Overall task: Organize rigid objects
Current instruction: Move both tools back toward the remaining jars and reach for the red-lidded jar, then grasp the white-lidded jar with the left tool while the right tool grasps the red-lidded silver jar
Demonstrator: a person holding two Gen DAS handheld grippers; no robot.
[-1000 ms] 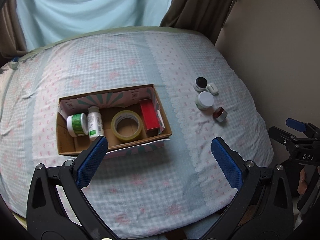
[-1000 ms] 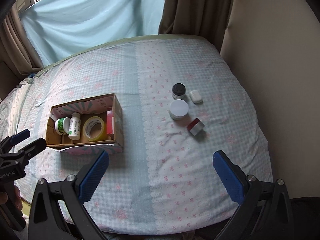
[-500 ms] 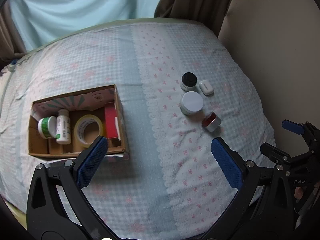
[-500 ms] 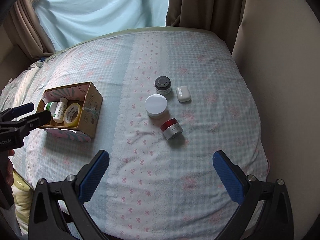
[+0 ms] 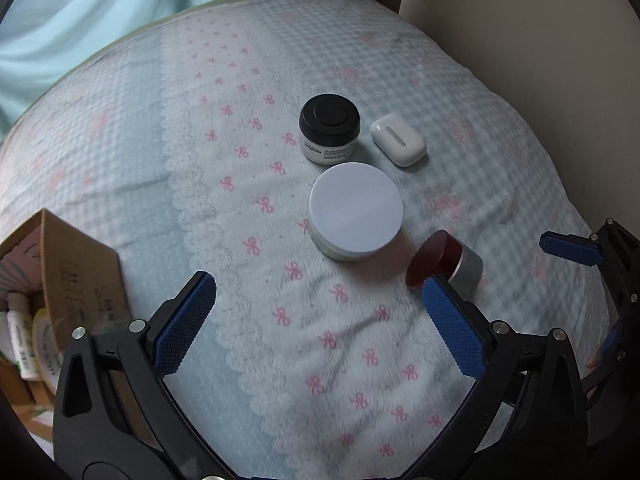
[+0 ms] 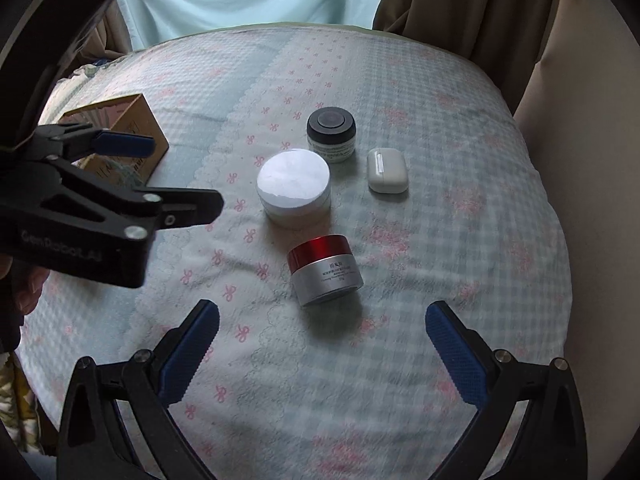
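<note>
In the left wrist view, the left gripper (image 5: 316, 308) is hovering with jaws spread wide and holding nothing, while four items are sitting mid-frame on the bedspread (image 5: 120, 152): a black-lidded jar (image 5: 329, 128), a white earbud case (image 5: 398, 140), a white-lidded jar (image 5: 355, 210) and a red-lidded jar (image 5: 442, 264), with one cardboard box (image 5: 76, 276) lying at the left edge. In the right wrist view, the right gripper (image 6: 322, 330) is likewise hanging wide open and empty at the bottom, the same three jars and one case are sitting at centre, and the box is showing at upper left.
</note>
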